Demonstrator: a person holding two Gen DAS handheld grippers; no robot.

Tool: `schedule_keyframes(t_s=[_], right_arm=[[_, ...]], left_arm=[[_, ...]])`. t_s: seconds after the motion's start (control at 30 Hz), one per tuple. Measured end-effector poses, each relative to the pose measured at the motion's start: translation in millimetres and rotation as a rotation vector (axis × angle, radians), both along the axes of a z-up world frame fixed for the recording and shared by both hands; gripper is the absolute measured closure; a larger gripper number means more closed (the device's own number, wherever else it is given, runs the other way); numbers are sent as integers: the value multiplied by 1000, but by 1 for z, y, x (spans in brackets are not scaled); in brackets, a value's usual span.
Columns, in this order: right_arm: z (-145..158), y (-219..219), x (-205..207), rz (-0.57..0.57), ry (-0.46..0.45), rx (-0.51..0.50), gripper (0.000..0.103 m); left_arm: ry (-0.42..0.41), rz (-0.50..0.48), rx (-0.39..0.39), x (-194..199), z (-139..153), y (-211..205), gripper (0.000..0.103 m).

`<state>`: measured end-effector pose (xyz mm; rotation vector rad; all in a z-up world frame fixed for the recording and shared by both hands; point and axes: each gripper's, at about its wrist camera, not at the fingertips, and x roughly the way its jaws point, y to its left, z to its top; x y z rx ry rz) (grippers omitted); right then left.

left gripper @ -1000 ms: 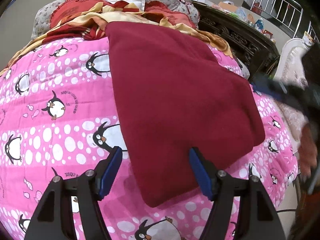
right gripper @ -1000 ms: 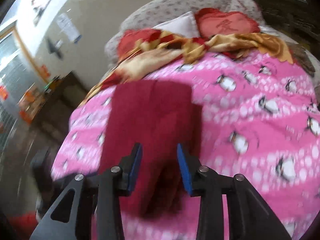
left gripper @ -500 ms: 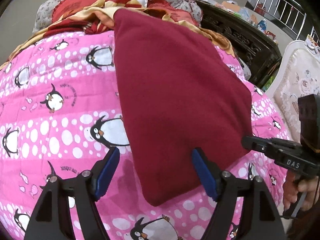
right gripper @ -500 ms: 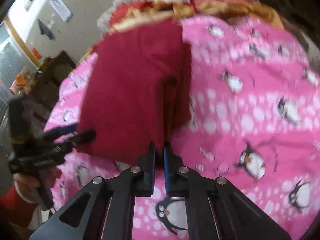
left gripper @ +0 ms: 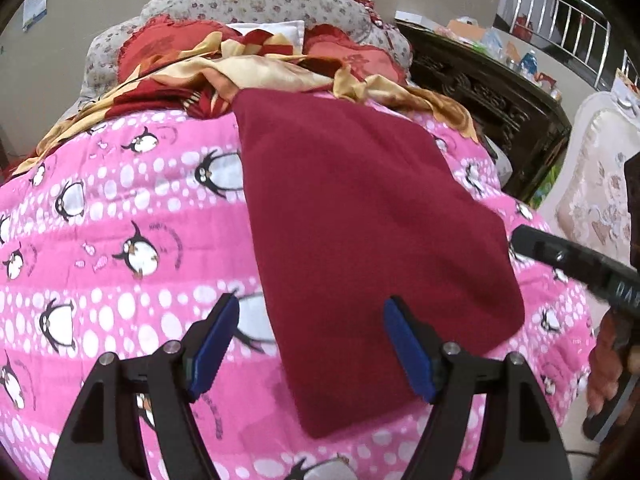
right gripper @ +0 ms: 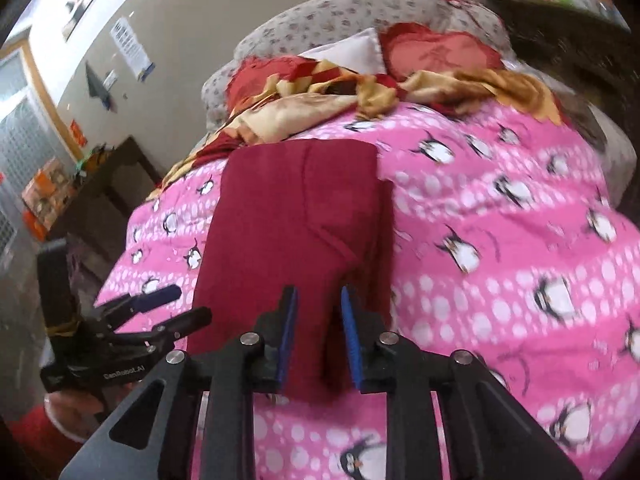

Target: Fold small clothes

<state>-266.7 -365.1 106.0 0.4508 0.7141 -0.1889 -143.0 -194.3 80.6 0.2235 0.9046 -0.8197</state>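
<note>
On my left wrist camera I see the dark red garment [left gripper: 360, 240] lying folded and flat on the pink penguin quilt [left gripper: 132, 216]; its far edge reaches the crumpled gold and red blanket [left gripper: 256, 72] near the pillows, and its near corner points toward me. My left gripper [left gripper: 310, 344] has its 2 blue pads spread wide; the right pad [left gripper: 406, 354] is over the near part of the garment, the left pad is over the quilt, and whether they touch the fabric I cannot tell. At the right edge of this view the black finger of my right gripper [left gripper: 576, 260] stands beside the garment's right edge.

On my right wrist camera the garment [right gripper: 288, 216] shows a folded layer on top, with a seam running along it; a narrow strip of the lower layer is visible on its right side. The right gripper [right gripper: 318, 336] has its pads apart with a narrow gap, and the near edge of the garment lies between them; the pads do not press it. The left gripper [right gripper: 176, 304] is at the left of the garment, parted, near its left edge; a dark wooden cabinet [right gripper: 104, 184] stands behind it.
</note>
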Motion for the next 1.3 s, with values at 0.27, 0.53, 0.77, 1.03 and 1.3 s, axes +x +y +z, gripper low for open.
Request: schedule_keyframes(t_s=[0.27, 0.53, 0.77, 1.03, 1.3], right_arm=[[-15, 1, 50, 39, 67, -113, 71], [-48, -17, 70, 30, 112, -99, 72], [-30, -33, 44, 9, -10, -18, 52], [-51, -66, 36, -45, -68, 157, 12], [-71, -59, 74, 43, -30, 198, 39]], left_arm=[[14, 13, 17, 20, -8, -17, 24], [33, 21, 31, 32, -28, -31, 22], [122, -3, -62, 44, -23, -14, 20], [183, 7, -95, 57, -30, -19, 13], [311, -22, -141, 67, -50, -37, 17]])
